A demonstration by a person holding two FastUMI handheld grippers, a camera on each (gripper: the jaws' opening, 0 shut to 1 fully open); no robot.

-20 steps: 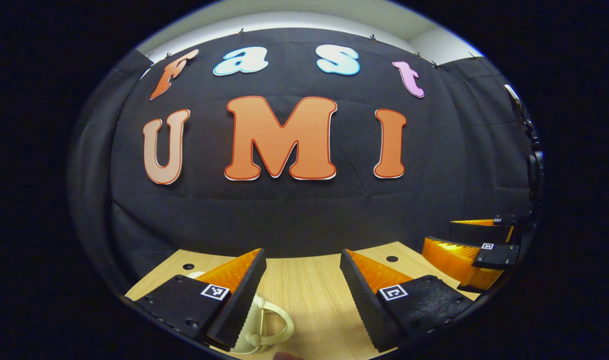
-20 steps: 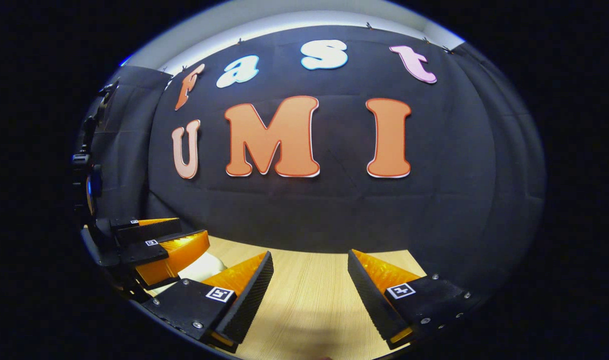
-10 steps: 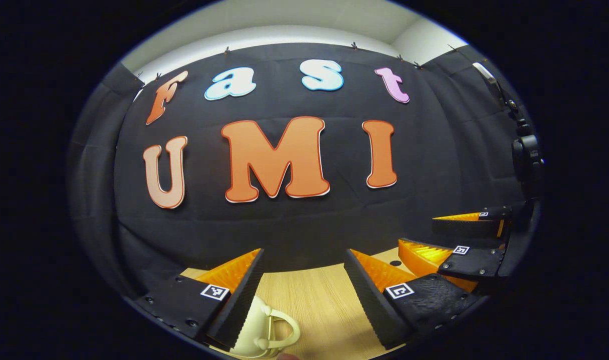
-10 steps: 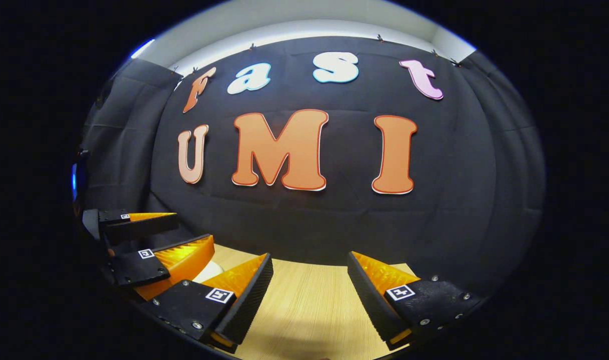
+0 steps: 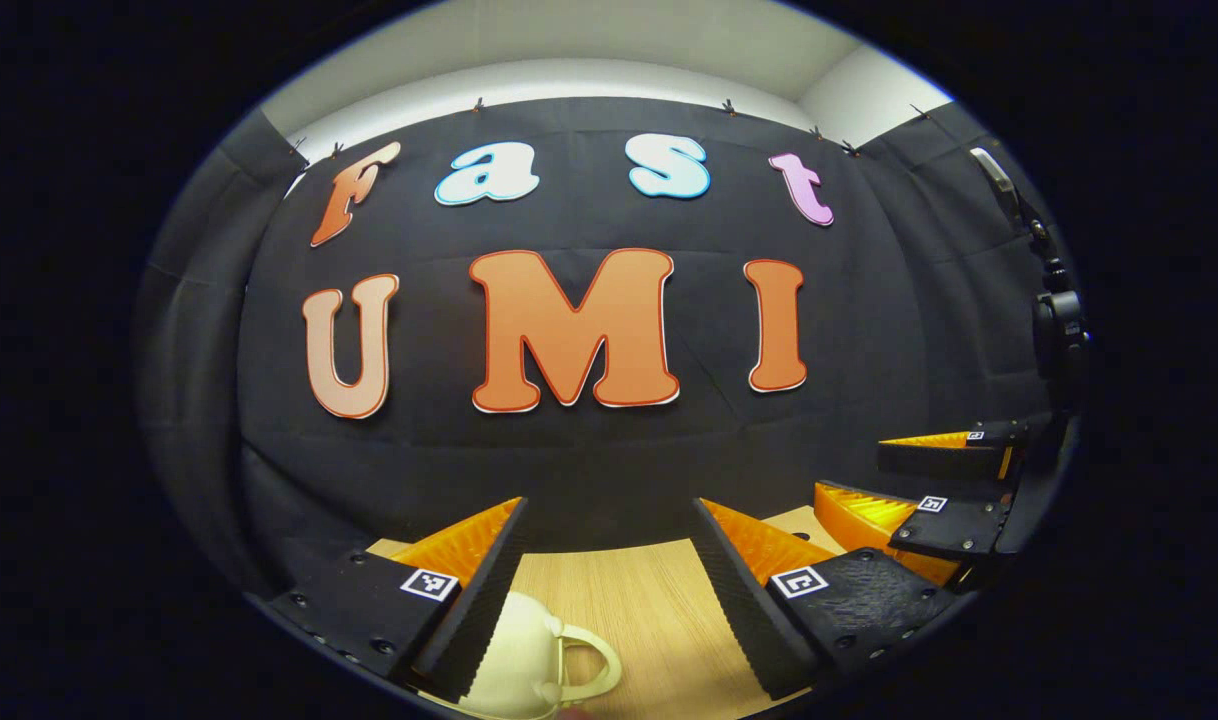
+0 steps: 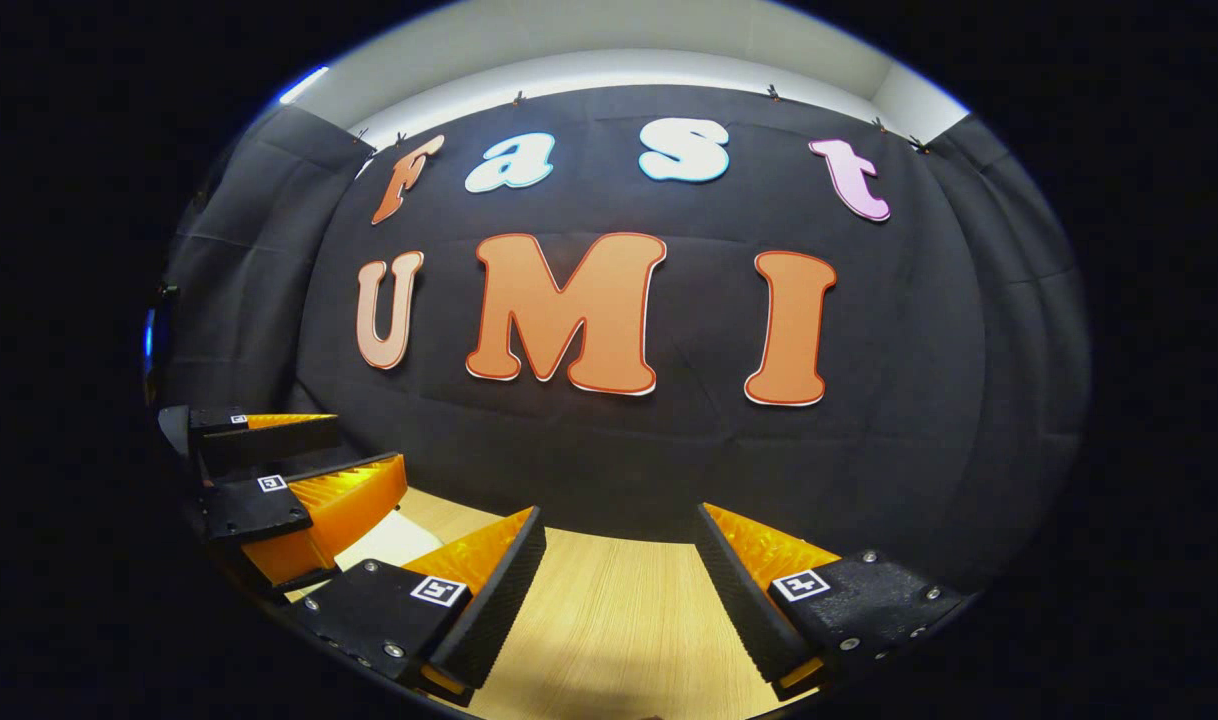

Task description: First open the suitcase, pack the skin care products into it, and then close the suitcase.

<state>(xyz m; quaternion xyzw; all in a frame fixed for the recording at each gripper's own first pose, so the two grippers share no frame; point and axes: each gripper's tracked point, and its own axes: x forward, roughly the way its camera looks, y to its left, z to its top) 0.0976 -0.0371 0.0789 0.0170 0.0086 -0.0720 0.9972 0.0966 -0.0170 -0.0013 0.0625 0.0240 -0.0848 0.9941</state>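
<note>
The suitcase is a cream shell low in my left gripper view, on the wooden table, partly under my left finger; its looped handle sticks out toward the right. I cannot tell its long axis. My left gripper is spread wide, grasping nothing. My right gripper hangs over bare wood, likewise spread and empty. A pale bit of the case peeks beside the left gripper in the right gripper view.

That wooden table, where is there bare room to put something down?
The table lies bare between the right gripper fingers, back to the black cloth wall. It is crowded by the left gripper, where a cream handled thing sits.
</note>
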